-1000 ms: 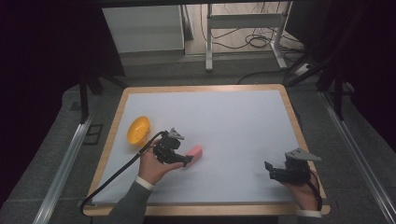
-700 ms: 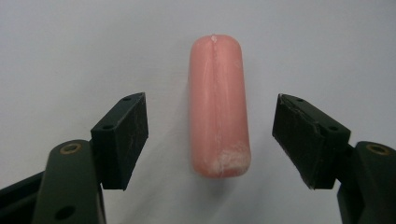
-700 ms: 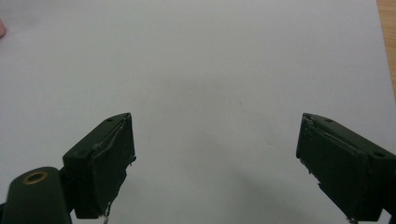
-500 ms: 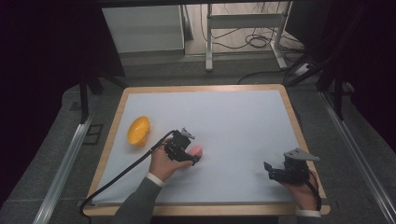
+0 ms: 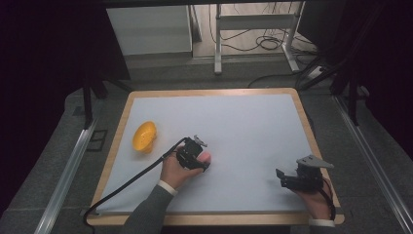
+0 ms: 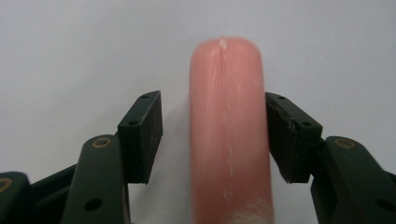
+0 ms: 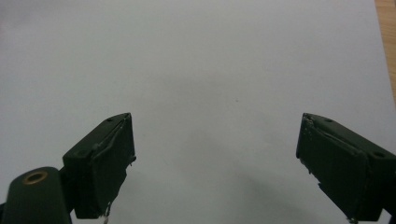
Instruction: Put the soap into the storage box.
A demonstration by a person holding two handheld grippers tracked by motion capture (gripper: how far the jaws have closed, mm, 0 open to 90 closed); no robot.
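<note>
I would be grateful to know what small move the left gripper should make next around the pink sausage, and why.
Probably close the left gripper a little further. Its jaws have just been closing around the smooth pink sausage; one pad seems to touch it, but a gap remains at the other pad, so it is not yet gripped.

From where I stand, nothing here carries writing I can read: no label, brand, number or sign on any surface.
</note>
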